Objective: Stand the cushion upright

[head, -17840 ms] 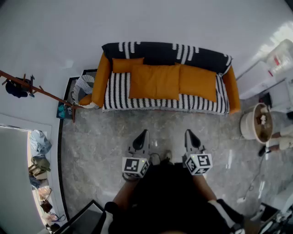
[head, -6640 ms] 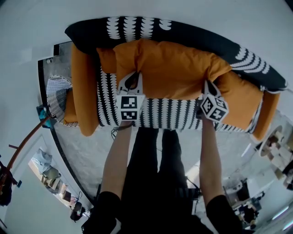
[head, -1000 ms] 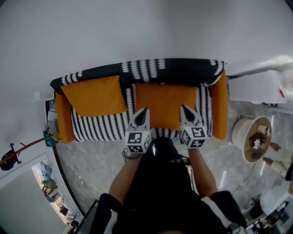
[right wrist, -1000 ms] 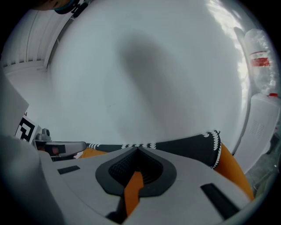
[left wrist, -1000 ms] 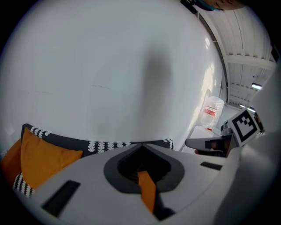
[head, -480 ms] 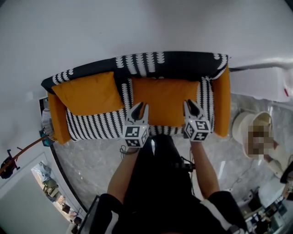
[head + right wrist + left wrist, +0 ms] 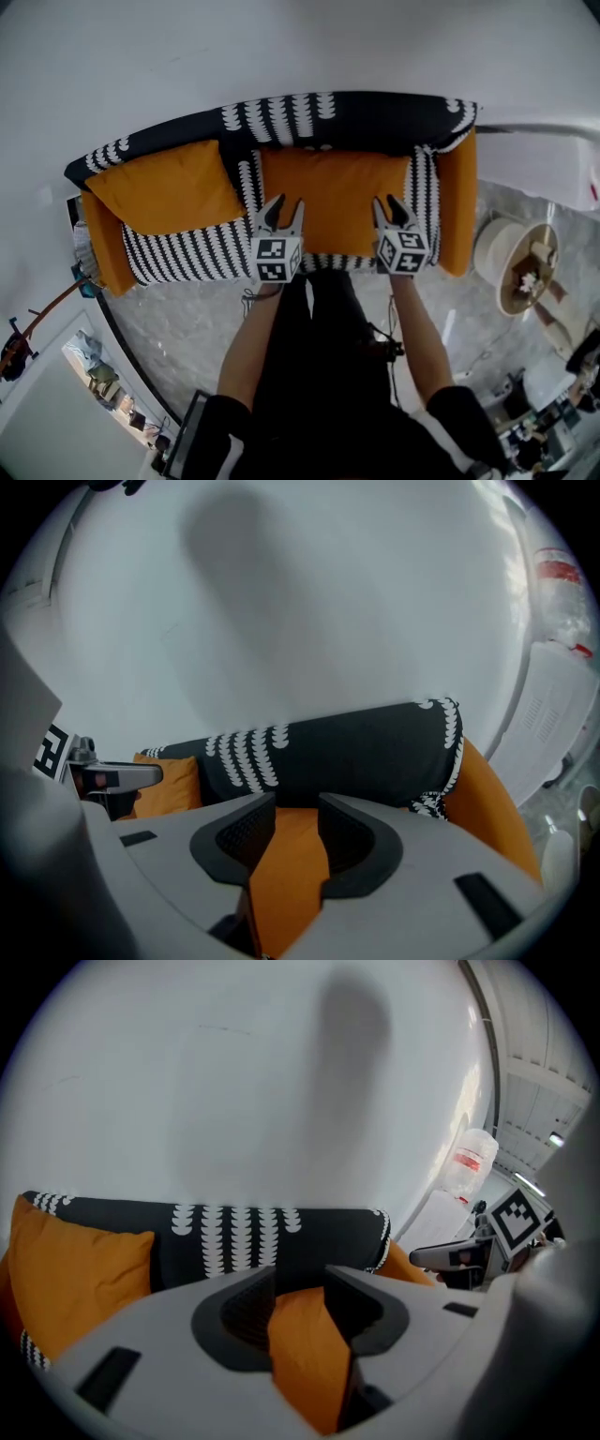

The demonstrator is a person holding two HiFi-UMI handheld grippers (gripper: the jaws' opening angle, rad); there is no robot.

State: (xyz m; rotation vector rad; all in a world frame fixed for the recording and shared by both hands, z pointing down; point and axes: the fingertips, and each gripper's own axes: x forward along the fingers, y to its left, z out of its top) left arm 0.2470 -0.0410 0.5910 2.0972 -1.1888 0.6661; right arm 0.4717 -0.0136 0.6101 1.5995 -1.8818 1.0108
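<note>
Both hands low over the sofa (image 7: pixel 356 117), one at each end of the job. Left gripper (image 7: pixel 284 208): jaws have just been opening and stand partly spread, with orange cloth showing in the gap but neither pad pressing on it. Right gripper (image 7: pixel 392 208): same story, jaws just opened to a part spread, orange in the gap, no pinch. The cushion (image 7: pixel 333 202) to be stood up lies flat on the striped seat (image 7: pixel 187 253), its far long edge against the black backrest, its near long edge toward me. Its long axis runs side to side, along the backrest and across the line my fingers point. It lies ahead of and below both sets of tips. My left is at its near left corner and my right is at its near right corner, so neither hand is the nearer. A second orange cushion (image 7: pixel 164 187) leans at the sofa's left end, apart from my work. My judgement: nip the near edge at both corners, then swing it up about the far edge.
</note>
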